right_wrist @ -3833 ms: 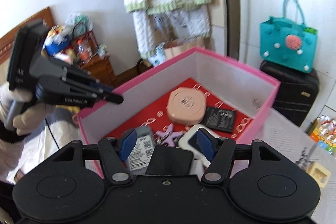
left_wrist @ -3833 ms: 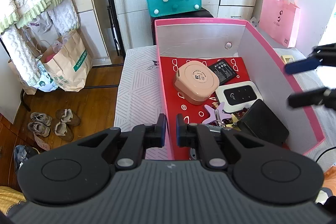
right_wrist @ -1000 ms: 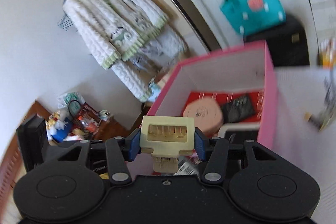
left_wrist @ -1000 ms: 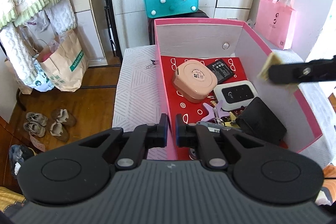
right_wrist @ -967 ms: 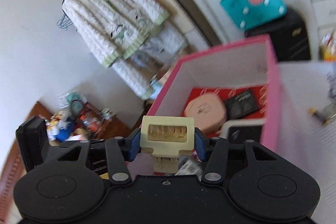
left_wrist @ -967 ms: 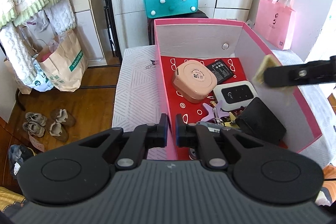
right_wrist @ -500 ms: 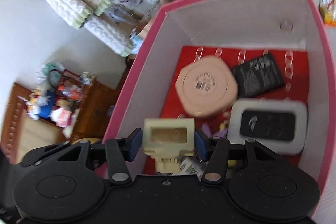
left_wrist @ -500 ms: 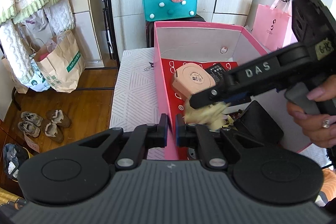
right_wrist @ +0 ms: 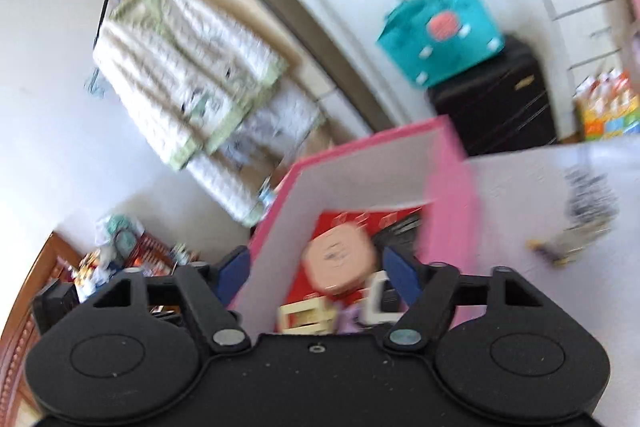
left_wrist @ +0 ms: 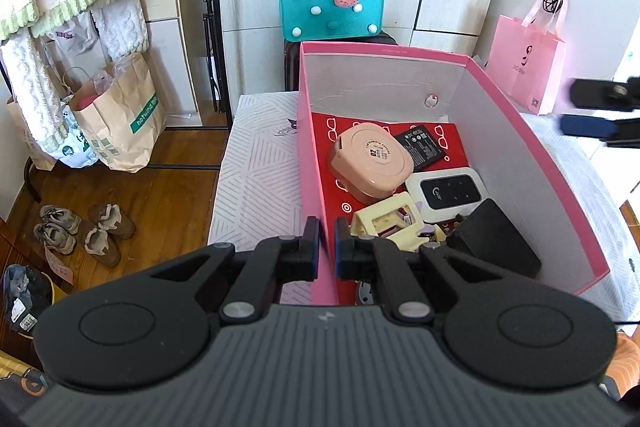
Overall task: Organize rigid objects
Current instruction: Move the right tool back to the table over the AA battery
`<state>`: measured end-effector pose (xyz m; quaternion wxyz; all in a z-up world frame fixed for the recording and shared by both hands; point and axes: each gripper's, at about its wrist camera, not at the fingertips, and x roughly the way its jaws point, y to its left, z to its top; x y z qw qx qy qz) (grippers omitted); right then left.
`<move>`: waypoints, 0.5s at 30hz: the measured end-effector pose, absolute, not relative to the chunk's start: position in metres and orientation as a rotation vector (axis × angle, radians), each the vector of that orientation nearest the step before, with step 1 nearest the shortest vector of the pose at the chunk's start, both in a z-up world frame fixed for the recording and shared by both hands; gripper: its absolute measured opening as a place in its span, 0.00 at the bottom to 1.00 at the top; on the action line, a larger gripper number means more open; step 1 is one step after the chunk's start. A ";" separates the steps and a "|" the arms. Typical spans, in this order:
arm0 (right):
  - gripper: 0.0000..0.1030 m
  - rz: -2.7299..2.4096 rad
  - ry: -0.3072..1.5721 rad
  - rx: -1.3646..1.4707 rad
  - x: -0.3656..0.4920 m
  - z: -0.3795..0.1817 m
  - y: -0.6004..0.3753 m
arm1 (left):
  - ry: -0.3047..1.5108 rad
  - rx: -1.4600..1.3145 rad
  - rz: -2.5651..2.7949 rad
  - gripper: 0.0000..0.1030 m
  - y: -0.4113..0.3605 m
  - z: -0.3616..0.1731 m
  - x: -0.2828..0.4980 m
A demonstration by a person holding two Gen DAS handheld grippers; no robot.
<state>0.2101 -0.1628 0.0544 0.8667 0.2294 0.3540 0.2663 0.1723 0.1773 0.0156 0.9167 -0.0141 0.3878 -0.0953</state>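
Clamping the near left wall of the pink box [left_wrist: 556, 187], the left gripper [left_wrist: 328, 247] has its jaws clenched on that thin pink edge, one pad outside the box and one inside. Left of the box lie a white patterned bed surface [left_wrist: 256, 167], then a wooden floor with a brown paper bag [left_wrist: 120, 119] and pairs of shoes [left_wrist: 80, 231]; behind the box a teal felt bag [left_wrist: 332, 3] sits on a dark case. Inside the box, on its red floor, a round peach case [left_wrist: 370, 163] lies toward the left wall, with a black battery [left_wrist: 424, 143] just beside it on the far side. Nearer than the peach case, a cream plastic connector [left_wrist: 386, 223] lies tilted on a pile of small items, close to the left gripper's inner pad. To the right of it sit a white pocket router [left_wrist: 448, 189] and a black pouch [left_wrist: 496, 243] against the right wall. Beyond that wall, a pink gift bag [left_wrist: 524, 71] hangs. The right gripper [right_wrist: 316, 273], seen blurred at the box's right edge in the left wrist view, has just been opening its jaws; they stand released with nothing between them, outside and above the box.
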 end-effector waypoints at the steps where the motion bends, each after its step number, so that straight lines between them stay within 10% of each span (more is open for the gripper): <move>1: 0.78 0.530 0.731 0.469 0.207 0.053 -0.175 | 0.798 -0.030 -0.194 0.06 0.177 0.016 0.172; 9: 0.74 0.307 0.669 0.281 0.198 0.012 -0.202 | 0.807 -0.056 -0.183 0.06 0.179 0.015 0.175; 15: 0.34 0.316 0.691 0.173 0.221 -0.017 -0.196 | 0.811 -0.057 -0.162 0.06 0.175 0.014 0.176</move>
